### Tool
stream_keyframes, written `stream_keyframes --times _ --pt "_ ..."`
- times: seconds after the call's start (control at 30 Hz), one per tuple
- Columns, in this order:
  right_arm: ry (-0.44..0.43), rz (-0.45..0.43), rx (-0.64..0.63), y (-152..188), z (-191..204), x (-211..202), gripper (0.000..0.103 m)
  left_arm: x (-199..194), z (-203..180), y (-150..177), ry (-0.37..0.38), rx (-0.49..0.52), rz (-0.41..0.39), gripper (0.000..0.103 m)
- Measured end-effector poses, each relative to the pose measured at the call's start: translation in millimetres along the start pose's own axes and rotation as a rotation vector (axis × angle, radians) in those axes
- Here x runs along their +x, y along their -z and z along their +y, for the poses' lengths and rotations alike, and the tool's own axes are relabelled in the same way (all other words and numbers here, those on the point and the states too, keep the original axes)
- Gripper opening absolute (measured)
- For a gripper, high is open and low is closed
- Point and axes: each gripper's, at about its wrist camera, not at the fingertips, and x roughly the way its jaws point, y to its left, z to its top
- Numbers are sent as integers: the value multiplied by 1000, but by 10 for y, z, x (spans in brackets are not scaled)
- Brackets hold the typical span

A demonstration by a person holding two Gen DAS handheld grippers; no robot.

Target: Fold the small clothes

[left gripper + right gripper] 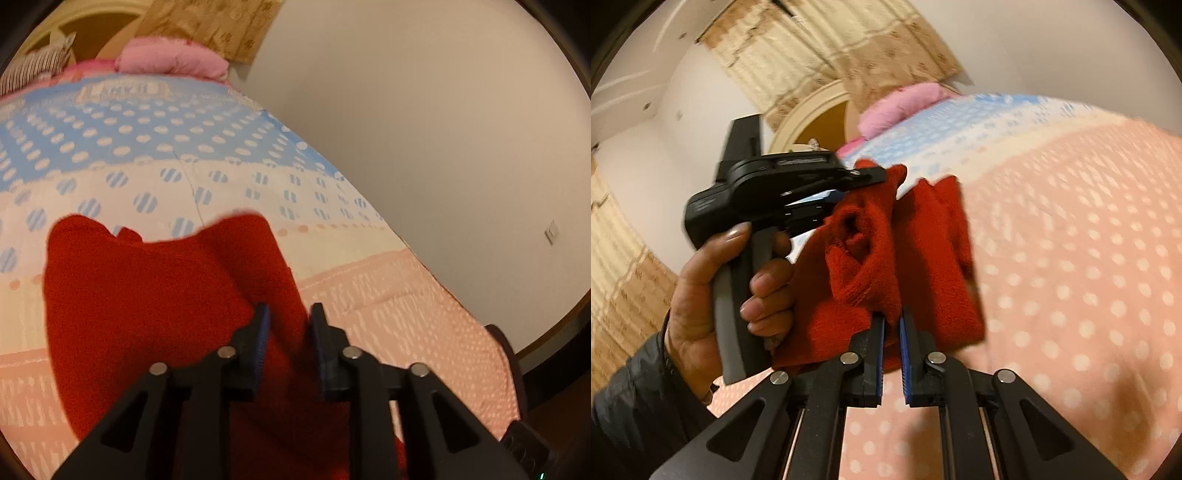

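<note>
Right gripper (pixel 892 317): pads clamped on a bunched edge of the red knit garment (pixel 864 266).
Left gripper (pixel 286 314): jaws parted, red cloth running between them; whether the pads press it, cannot tell.
Left hand (pixel 713 291): wrapped round the left gripper's handle, dark sleeve at the wrist.
Garment: lifted and crumpled between both tools, over the bedspread.
Bedspread (pixel 388 306): pink dotted near, blue dotted beyond.
Pillow (pixel 173 61): pink, far end of bed.
</note>
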Motion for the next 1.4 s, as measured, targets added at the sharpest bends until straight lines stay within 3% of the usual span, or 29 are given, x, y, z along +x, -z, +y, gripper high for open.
stream_keyframes --times 0.03,0.1,0.3,0.37,0.4,0.47,0.5,0.53,0.6,0.7,0.77,0.8,0.9,1.0,1.17,1.3,1.4 --pt "5 4 9 2 -27 -3 7 -85 -25 33 1 19 -12 39" --pt "5 9 12 20 -50 -22 7 -205 -13 75 -5 45 -35 59" --pt "9 5 53 36 -120 -106 8 -551 192 462 -180 153 -74 63" --pt "49 -35 57 28 -140 -211 8 -636 284 630 -220 174 -82 63" --pt "73 -65 49 6 -131 -280 12 -662 310 687 -229 179 -84 64" --pt "84 -123 38 -94 -90 -402 40 -707 372 786 -237 170 -103 71" --pt "82 -146 43 -170 -73 -439 63 -718 401 814 -232 158 -110 74" --pt "70 -159 40 -277 -37 -441 68 -722 419 835 -222 144 -112 74" --pt "83 -140 -18 -488 83 -342 67 -706 430 850 -199 117 -111 74" --pt "72 -30 -93 -745 217 28 63 -722 400 892 -179 103 -118 79" --pt "106 90 -114 -790 212 356 43 -731 395 936 -186 97 -120 88" --pt "123 121 -109 -782 169 472 20 -726 399 945 -196 94 -119 91" --pt "101 99 -93 -721 61 431 10 -738 454 955 -197 78 -116 91" --pt "128 39 -134 -584 46 192 9 -717 507 937 -191 57 -112 97" --pt "144 37 -107 -541 -116 290 11 -576 491 956 -224 71 -66 98" --pt "227 13 -109 -679 -73 304 44 -579 485 964 -247 72 -67 100" --pt "245 -71 -156 -757 120 108 45 -668 485 948 -263 56 -120 100"
